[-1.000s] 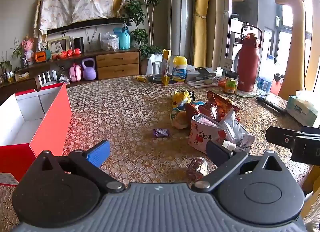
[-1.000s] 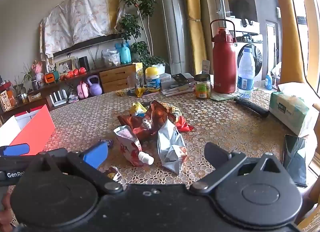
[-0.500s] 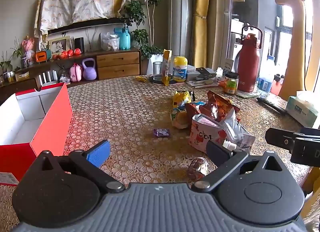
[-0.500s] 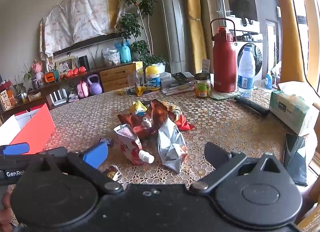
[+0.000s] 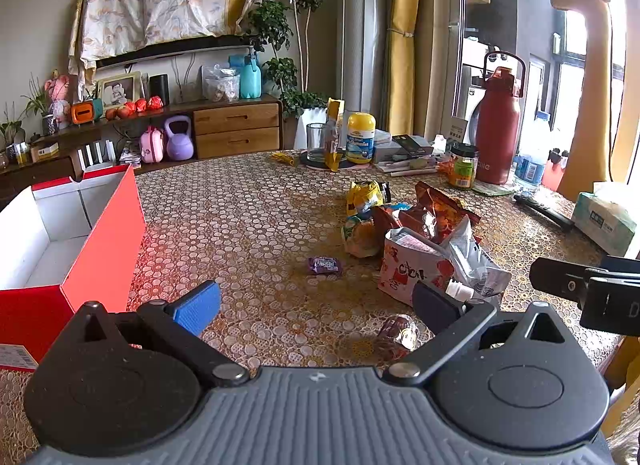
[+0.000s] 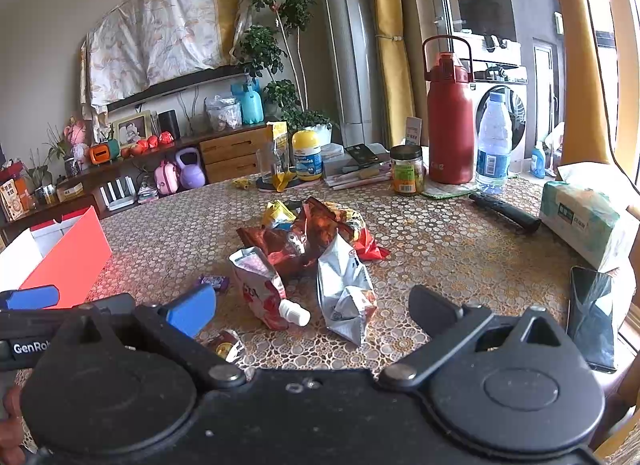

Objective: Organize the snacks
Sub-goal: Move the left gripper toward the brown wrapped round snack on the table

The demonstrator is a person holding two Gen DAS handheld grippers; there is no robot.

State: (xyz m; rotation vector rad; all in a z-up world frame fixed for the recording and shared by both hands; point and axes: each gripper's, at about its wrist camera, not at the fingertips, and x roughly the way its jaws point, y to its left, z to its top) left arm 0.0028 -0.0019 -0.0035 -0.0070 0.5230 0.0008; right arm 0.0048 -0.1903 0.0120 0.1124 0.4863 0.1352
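Both my left gripper (image 5: 316, 301) and right gripper (image 6: 312, 307) are spread, empty; I should pinch the spouted pouch (image 6: 260, 289) mid-body, then carry it to the red box (image 5: 100, 241) at the table's left edge.

Crinkled glossy silver foil snack bag (image 6: 346, 297), matt red cardboard box (image 5: 100, 249), and smooth glossy patterned bench cover (image 5: 248, 217).

Red box (image 5: 100, 249) cut off by left edge; phone (image 6: 591, 321) partly behind gripper body.

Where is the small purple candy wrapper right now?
The purple candy wrapper lies alone on the table, left of the snack pile, between it and the red box.
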